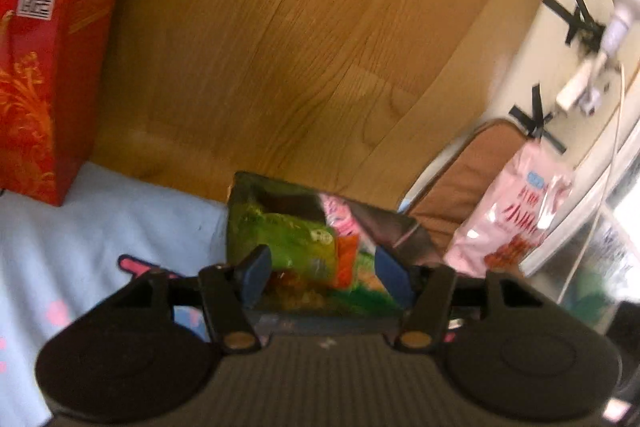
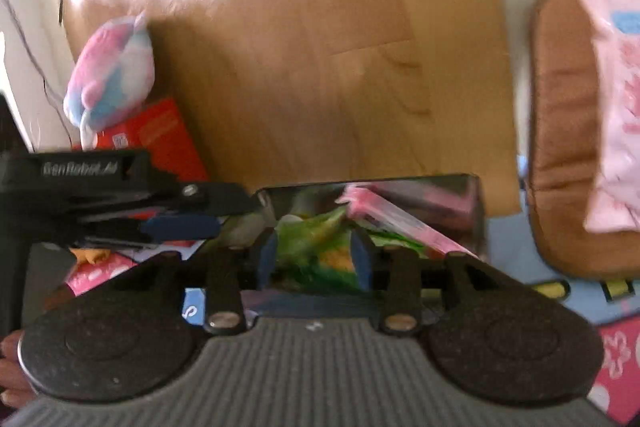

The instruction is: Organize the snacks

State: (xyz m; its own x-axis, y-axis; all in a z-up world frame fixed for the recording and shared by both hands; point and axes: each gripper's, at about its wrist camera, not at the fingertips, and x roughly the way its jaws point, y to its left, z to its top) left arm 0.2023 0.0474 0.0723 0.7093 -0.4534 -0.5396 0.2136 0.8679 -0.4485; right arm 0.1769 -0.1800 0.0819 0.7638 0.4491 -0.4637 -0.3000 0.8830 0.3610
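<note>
Wooden boarding point(image 1: 304, 39) fills the background of both wrist views, with pale blue printed bedding point(image 1: 100, 227) spread in front of it. On that bedding sits a dark, glossy storage box point(image 1: 384, 223), open at the top and already loaded with snacks: a green packet point(image 1: 288, 235) lies across the middle, and a pink packet point(image 2: 384, 215) leans over it towards the box's far corner.

Left gripper point(image 1: 324, 273) hovers at the near edge of the box, its blue-padded fingers point(image 1: 256, 273) spread apart and released, gripping nothing; the green packet shows through the gap behind them. Right gripper point(image 2: 316, 257) is likewise over the box's near side, its blue fingers point(image 2: 362, 255) apart with nothing pinched between them. In the right wrist view the left gripper reaches in from the left side, just beside the box.

A red carton point(image 1: 48, 75) stands on the bedding left of the box, with a pastel plush toy point(image 2: 112, 79) resting on top of it. To the right, a brown cushion point(image 2: 560, 131) lies on the bedding, and a large pink snack bag point(image 1: 516, 211) leans against it, outside the box.
</note>
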